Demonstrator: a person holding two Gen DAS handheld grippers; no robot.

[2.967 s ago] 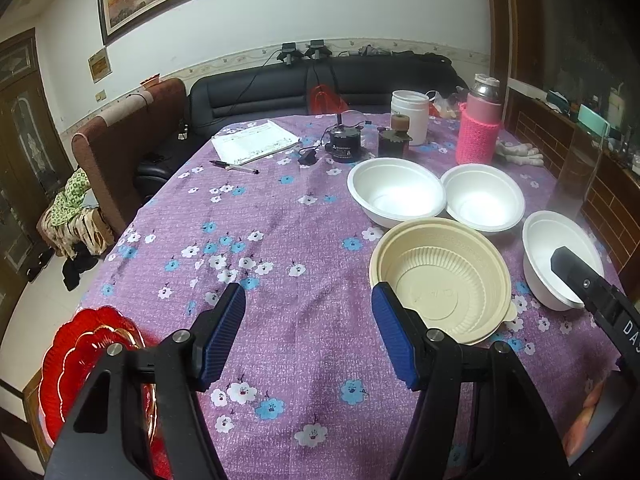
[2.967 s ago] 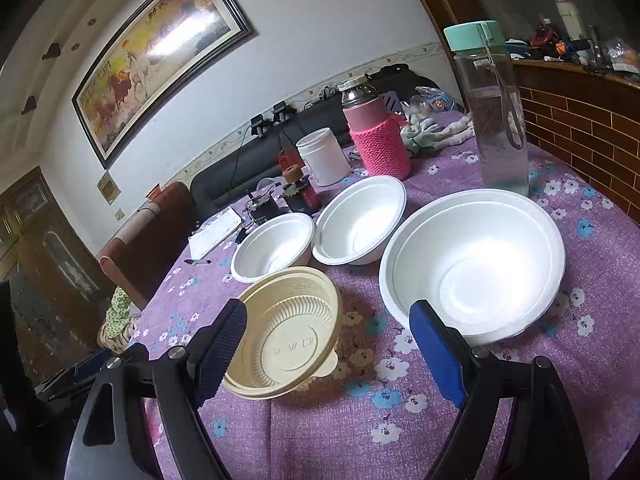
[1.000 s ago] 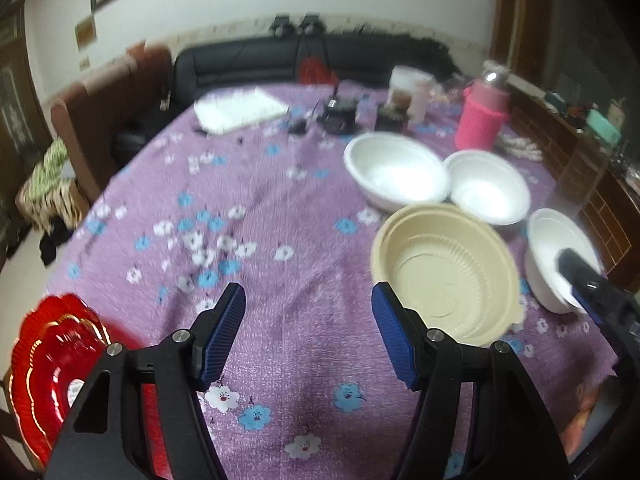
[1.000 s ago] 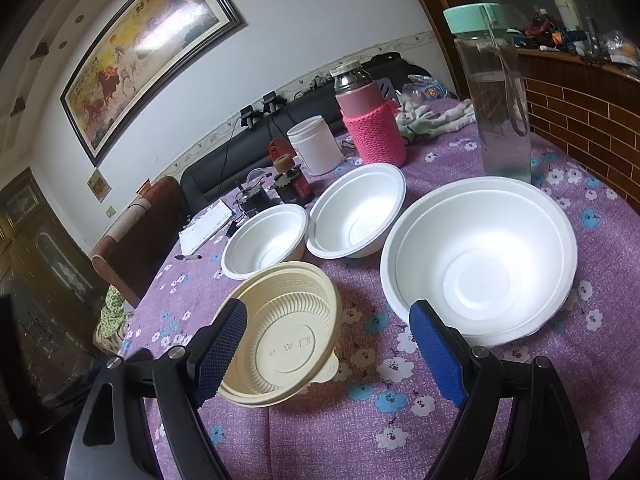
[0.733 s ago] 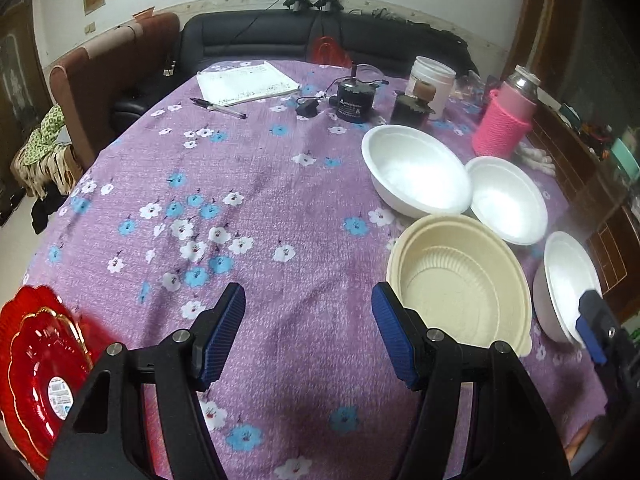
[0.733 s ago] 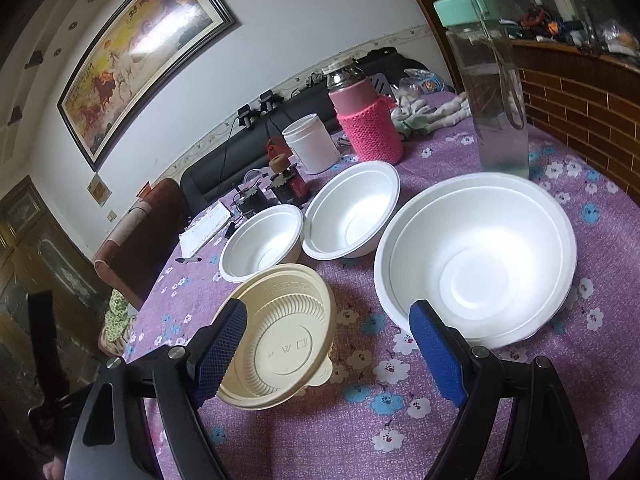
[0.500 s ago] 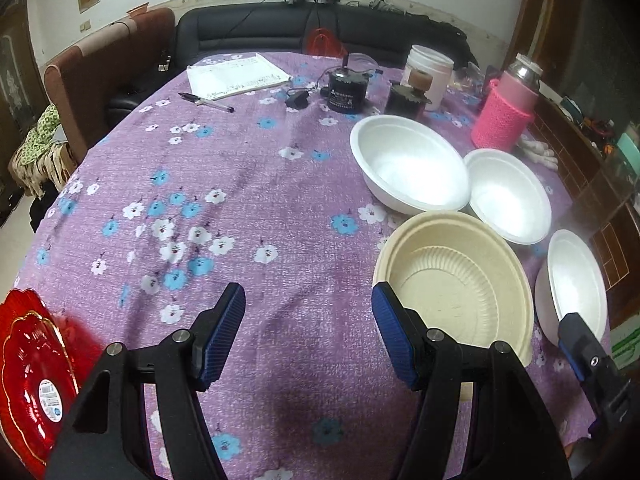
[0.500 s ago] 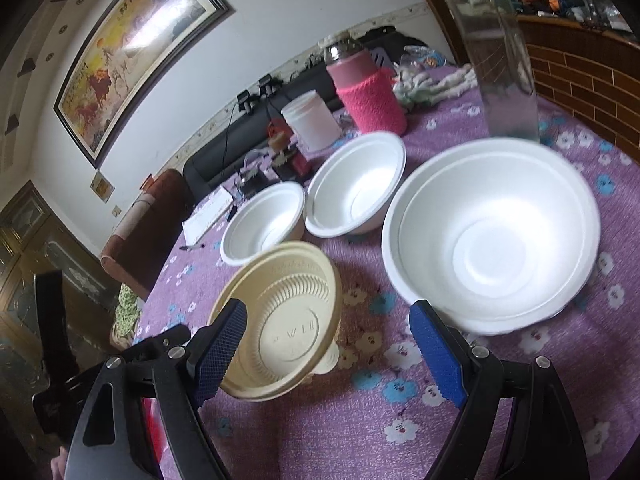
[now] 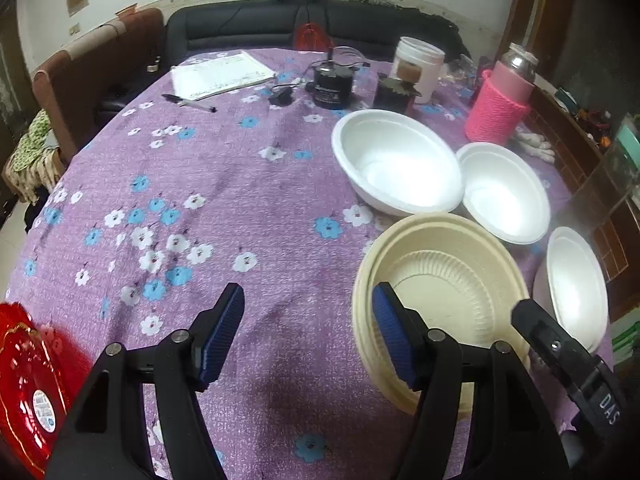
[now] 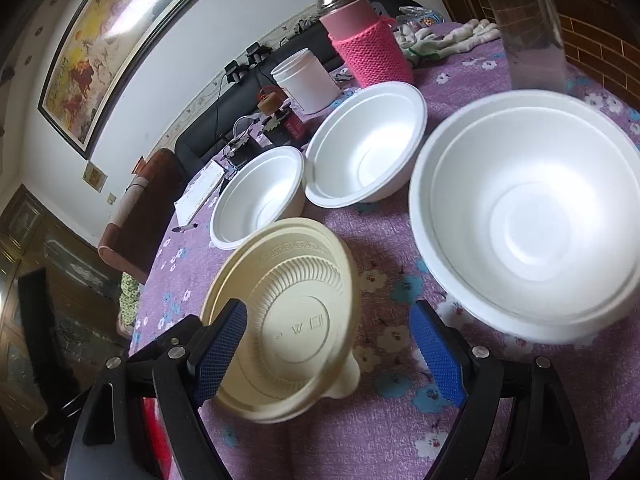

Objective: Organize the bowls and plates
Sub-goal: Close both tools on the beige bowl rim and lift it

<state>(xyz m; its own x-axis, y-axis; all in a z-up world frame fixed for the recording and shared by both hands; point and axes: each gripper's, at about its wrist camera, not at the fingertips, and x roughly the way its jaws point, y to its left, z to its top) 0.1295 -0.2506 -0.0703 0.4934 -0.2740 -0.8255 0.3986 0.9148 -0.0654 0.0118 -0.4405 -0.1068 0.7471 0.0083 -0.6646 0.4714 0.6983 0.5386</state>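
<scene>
My right claw (image 10: 328, 344) is spread wide and holds nothing; its left pad sits at the near rim of the cream bowl (image 10: 288, 320), which appears tilted toward the lens, though I cannot tell whether pad and rim touch. My left claw (image 9: 308, 336) is likewise apart and empty, its right pad overlapping the same bowl's near left rim in the left wrist view. The cream bowl lies on the purple floral desk (image 9: 200, 208), nearest me. Beyond it stand three white foam bowls: the largest (image 10: 528, 216) to the right, a middle one (image 10: 368, 144) and a smaller one (image 10: 260, 196) further back. A red plate (image 9: 28, 384) sits at the desk's left edge.

Procedure, as I judge it: take the cream bowl by one rim wall only, one pad inside and one outside. Close slowly; thin plastic flexes and can spring out. Lift level, then nest by size. Keep clear of the pink-sleeved flask (image 10: 368, 48) and the clear bottle (image 10: 528, 36) behind the bowls.
</scene>
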